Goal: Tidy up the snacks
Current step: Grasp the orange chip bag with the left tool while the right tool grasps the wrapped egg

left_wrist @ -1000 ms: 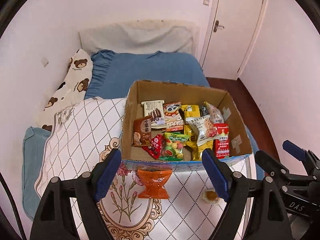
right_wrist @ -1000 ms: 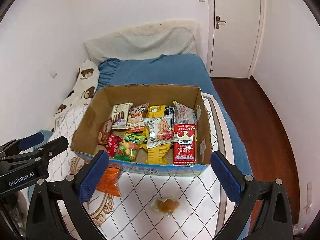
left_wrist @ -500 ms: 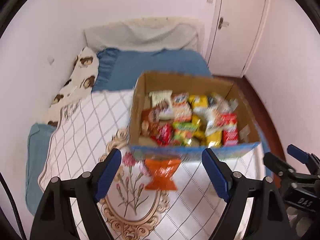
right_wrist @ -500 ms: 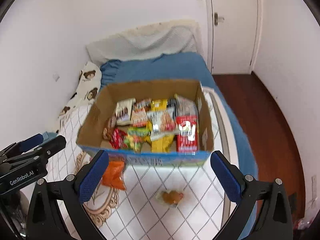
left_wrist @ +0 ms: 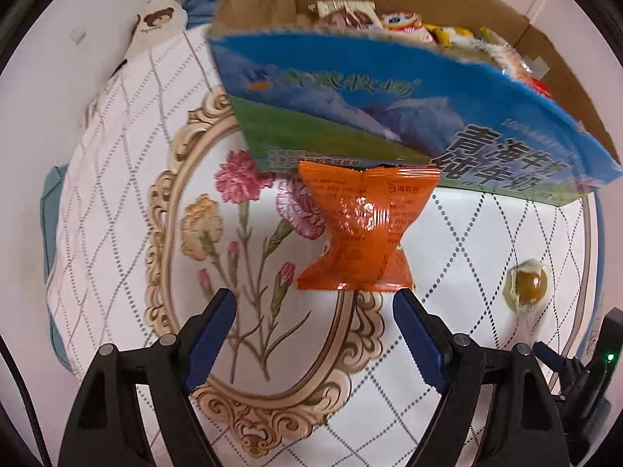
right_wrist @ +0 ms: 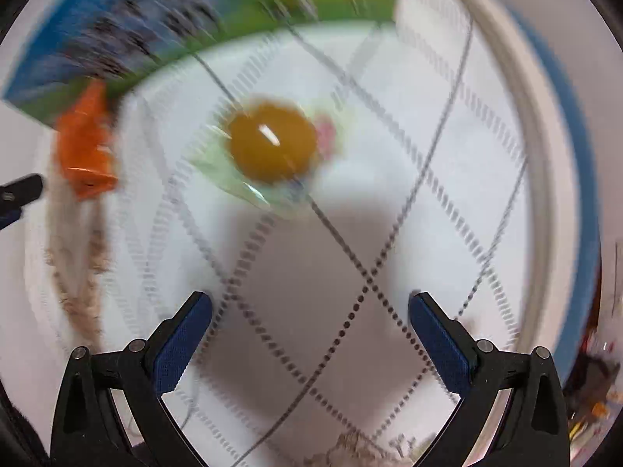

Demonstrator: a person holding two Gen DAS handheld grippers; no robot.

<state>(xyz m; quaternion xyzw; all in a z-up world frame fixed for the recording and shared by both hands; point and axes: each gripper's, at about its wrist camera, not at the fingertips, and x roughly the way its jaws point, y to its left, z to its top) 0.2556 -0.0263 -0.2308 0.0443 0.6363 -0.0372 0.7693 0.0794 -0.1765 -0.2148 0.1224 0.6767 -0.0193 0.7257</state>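
Note:
An orange snack packet [left_wrist: 360, 223] lies on the white quilted cover, its far end against the box's printed wall. My left gripper [left_wrist: 313, 307] hangs open just short of the packet's near edge, nothing between its blue pads. A clear-wrapped amber candy [right_wrist: 272, 140] lies further right on the cover [left_wrist: 525, 286]. My right gripper [right_wrist: 309, 311] is open above the cover, with the candy ahead of its fingertips; this view is motion-blurred. The cardboard box [left_wrist: 409, 89] holds several snack packs, mostly hidden behind its near wall.
The quilted cover [left_wrist: 117, 202] has a floral oval print and lies over a blue bed. A bear-print pillow [left_wrist: 155, 23] sits at the far left. The cover's right edge [right_wrist: 545, 155] drops off toward a wooden floor. The right gripper's body shows at the left view's lower right corner.
Both grippers have dropped steeply toward the cover and tipped downward. The orange packet and the candy now fill much more of their views. Both stay open.

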